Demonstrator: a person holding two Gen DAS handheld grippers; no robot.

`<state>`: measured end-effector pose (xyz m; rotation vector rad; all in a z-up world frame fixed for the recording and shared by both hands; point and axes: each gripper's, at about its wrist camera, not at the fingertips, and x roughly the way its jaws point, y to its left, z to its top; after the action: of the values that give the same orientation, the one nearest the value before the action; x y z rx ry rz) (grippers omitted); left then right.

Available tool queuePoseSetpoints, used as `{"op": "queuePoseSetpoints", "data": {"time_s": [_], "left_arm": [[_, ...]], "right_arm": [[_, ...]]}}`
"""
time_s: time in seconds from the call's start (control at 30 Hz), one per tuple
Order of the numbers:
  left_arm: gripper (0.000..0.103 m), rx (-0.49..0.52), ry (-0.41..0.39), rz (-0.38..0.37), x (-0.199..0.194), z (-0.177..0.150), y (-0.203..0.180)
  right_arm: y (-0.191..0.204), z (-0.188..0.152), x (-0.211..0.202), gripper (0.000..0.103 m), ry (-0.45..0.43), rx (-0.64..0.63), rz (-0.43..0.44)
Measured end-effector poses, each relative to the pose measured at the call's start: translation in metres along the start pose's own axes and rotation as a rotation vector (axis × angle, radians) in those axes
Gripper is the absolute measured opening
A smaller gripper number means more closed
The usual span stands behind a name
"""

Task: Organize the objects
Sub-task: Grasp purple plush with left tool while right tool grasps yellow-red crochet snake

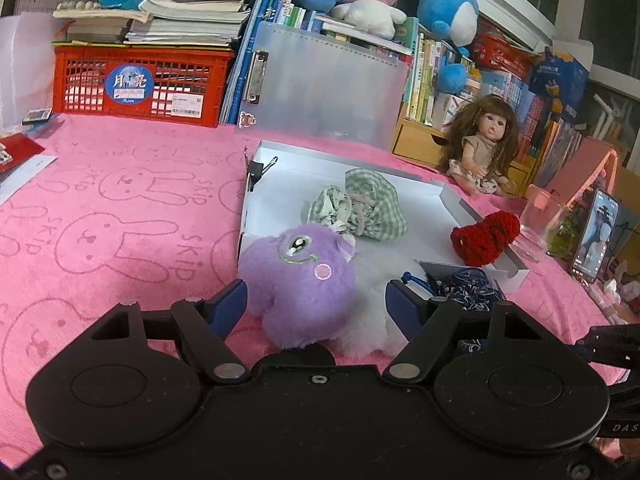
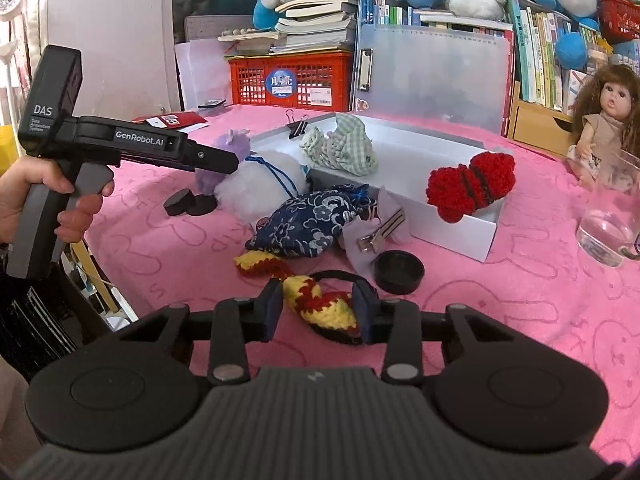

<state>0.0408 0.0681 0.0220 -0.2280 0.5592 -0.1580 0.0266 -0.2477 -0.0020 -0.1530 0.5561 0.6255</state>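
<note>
A plush toy (image 1: 304, 280) with a purple head and a white furry body lies on the pink cloth at the near corner of a white box (image 1: 280, 184). My left gripper (image 1: 316, 300) straddles it, with both blue pads against its sides. In the right wrist view, my right gripper (image 2: 318, 312) is shut on a yellow and red crochet piece (image 2: 316, 300) that rests on a black band (image 2: 340, 276). In the box lies a green checked cloth (image 1: 372, 208), and a red crochet bundle (image 2: 468, 184) sits on the box's rim. A blue floral pouch (image 2: 308, 224) lies beside the plush.
A black lid (image 2: 400, 272), a metal clip (image 2: 380, 232) and two black discs (image 2: 188, 204) lie on the cloth. At the right stand a doll (image 1: 484, 148), a glass (image 2: 608, 224) and a phone (image 1: 596, 236). A red crate (image 1: 140, 84), books and plush toys line the back.
</note>
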Motion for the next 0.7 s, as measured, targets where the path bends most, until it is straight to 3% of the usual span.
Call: {"op": "queuePoseSetpoints", "data": {"time_s": [0.13, 0.17, 0.2, 0.23, 0.27, 0.33, 0.43, 0.57, 0.6, 0.63, 0.7], "left_arm": [[0.074, -0.030, -0.001, -0.004, 0.002, 0.001, 0.004], [0.069, -0.041, -0.005, -0.003, 0.002, 0.002, 0.004], [0.048, -0.054, -0.016, 0.004, 0.001, 0.002, 0.005], [0.040, -0.071, -0.026, 0.013, 0.000, 0.002, 0.006], [0.041, -0.087, -0.028, 0.013, -0.001, 0.003, 0.007], [0.041, -0.110, -0.031, 0.006, -0.001, 0.005, 0.009], [0.042, -0.106, -0.028, 0.005, -0.001, 0.004, 0.010], [0.048, -0.117, -0.012, 0.009, 0.003, 0.001, 0.011], [0.050, -0.124, -0.005, 0.009, 0.004, 0.001, 0.011], [0.051, -0.130, 0.002, 0.011, 0.006, 0.000, 0.012], [0.054, -0.132, 0.011, 0.018, 0.009, -0.001, 0.012]], "right_arm": [[-0.002, 0.001, -0.002, 0.033, -0.022, 0.014, 0.000], [-0.002, 0.002, -0.004, 0.032, -0.032, 0.020, -0.004], [-0.003, 0.002, -0.006, 0.031, -0.051, 0.027, -0.018], [-0.004, 0.003, -0.008, 0.026, -0.074, 0.031, -0.037], [-0.005, 0.003, -0.011, 0.011, -0.097, 0.038, -0.058], [-0.011, 0.005, -0.016, 0.009, -0.136, 0.073, -0.107], [-0.021, 0.006, -0.018, 0.011, -0.143, 0.126, -0.105], [-0.017, 0.005, -0.016, 0.021, -0.129, 0.104, -0.018], [-0.014, 0.005, -0.015, 0.025, -0.126, 0.088, 0.000], [-0.011, 0.005, -0.015, 0.039, -0.124, 0.071, 0.014], [-0.004, 0.005, -0.012, 0.044, -0.106, 0.041, 0.034]]}}
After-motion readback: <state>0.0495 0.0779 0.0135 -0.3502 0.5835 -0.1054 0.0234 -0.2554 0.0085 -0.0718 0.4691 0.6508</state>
